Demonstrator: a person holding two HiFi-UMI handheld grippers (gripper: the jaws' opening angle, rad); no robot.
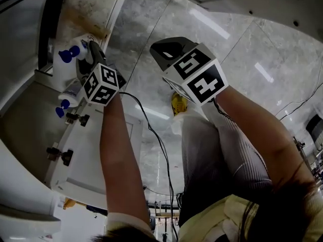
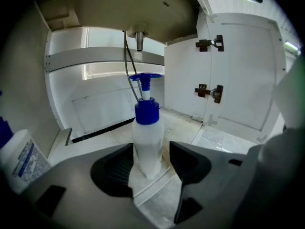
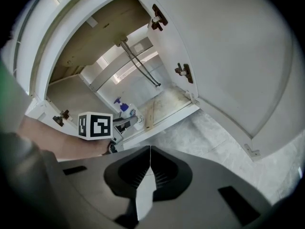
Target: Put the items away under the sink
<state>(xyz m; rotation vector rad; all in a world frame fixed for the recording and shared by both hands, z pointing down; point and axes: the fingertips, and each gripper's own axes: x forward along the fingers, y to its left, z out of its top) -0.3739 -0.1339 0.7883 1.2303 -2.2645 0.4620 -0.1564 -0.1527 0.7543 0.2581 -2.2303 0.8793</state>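
A white pump bottle with a blue cap [image 2: 147, 142] stands upright at the front of the under-sink cabinet floor [image 2: 181, 123]. My left gripper [image 2: 151, 156] is open around its lower body; the left jaw touches it and a thin gap shows at the right jaw. The head view shows the same bottle [image 1: 67, 64] at the tip of the left gripper [image 1: 91, 54]. In the right gripper view the bottle [image 3: 127, 111] sits just past the left gripper [image 3: 122, 124]. My right gripper [image 3: 150, 149] is shut on nothing, held back over the marble floor [image 3: 219, 147] outside the cabinet.
A second white bottle with a blue label [image 2: 19, 159] stands close on the left inside the cabinet. A drain pipe [image 2: 138, 39] and hoses hang from above. The cabinet door [image 2: 248, 75] stands open on the right. A yellow-topped thing [image 1: 177, 104] lies on the floor below my right arm.
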